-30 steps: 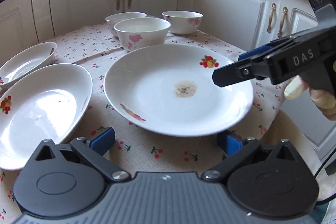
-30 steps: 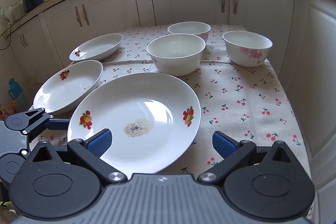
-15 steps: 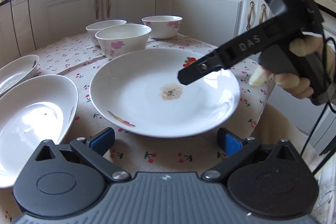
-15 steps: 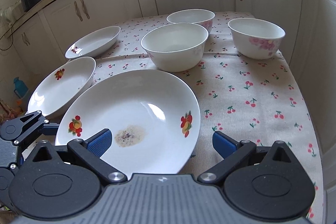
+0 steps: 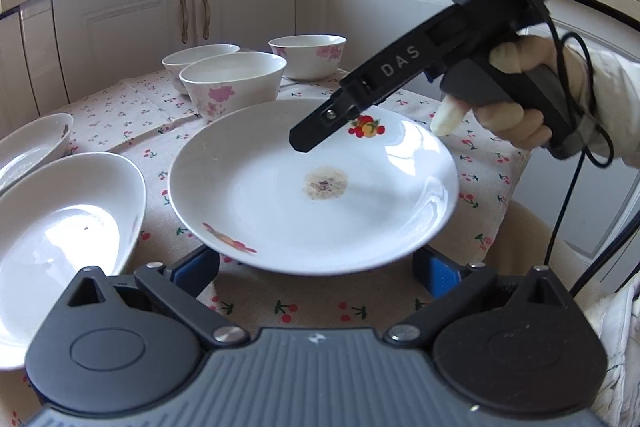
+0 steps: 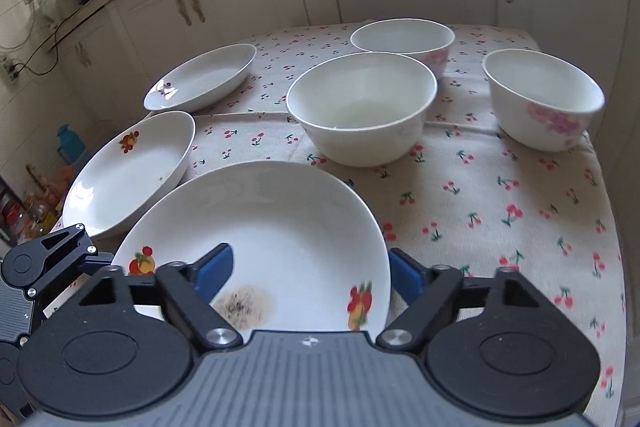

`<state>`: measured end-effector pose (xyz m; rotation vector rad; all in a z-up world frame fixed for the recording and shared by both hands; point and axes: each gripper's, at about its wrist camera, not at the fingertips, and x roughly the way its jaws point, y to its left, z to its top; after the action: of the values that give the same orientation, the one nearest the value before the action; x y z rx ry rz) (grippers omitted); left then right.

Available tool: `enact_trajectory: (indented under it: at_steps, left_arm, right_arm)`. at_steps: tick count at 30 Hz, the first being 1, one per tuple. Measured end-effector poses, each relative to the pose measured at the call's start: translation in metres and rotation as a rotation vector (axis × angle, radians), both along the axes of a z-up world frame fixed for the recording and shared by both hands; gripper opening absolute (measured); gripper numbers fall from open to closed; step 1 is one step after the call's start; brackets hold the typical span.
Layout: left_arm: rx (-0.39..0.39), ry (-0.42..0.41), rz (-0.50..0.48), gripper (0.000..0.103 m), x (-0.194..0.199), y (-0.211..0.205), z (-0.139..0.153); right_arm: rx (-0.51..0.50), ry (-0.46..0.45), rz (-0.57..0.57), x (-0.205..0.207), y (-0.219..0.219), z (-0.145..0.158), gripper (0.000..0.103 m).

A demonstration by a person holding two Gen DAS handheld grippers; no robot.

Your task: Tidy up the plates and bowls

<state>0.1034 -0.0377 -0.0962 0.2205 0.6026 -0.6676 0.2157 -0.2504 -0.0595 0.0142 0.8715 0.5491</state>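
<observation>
Right tool (image 6: 310,269) had just been closing its jaws around the near rim of the big plate (image 6: 280,227), one blue pad over the dish and one outside the edge, not yet pinching, so the step looked like grabbing this plate. Left tool (image 5: 316,267) stood wide open under the plate's other side, holding nothing. Next it needed a firm pinch and a lift onto the other plates (image 6: 128,171), with three bowls (image 6: 362,107) waiting farther back on the worktop (image 6: 500,207).
</observation>
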Motion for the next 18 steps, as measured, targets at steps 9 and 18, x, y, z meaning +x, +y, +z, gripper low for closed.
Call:
enact_trajectory:
  at_steps: [9,18]
  left_arm:
    - [0.009,-0.005,0.004,0.102,0.002,0.001,0.001]
    - [0.017,-0.011,-0.005,0.102,0.000,0.001,0.002]
  right_arm:
    - [0.042,0.053,0.043,0.022,-0.004,-0.003,0.068]
    - [0.063,0.086,0.057,0.029,-0.010,-0.002,0.062]
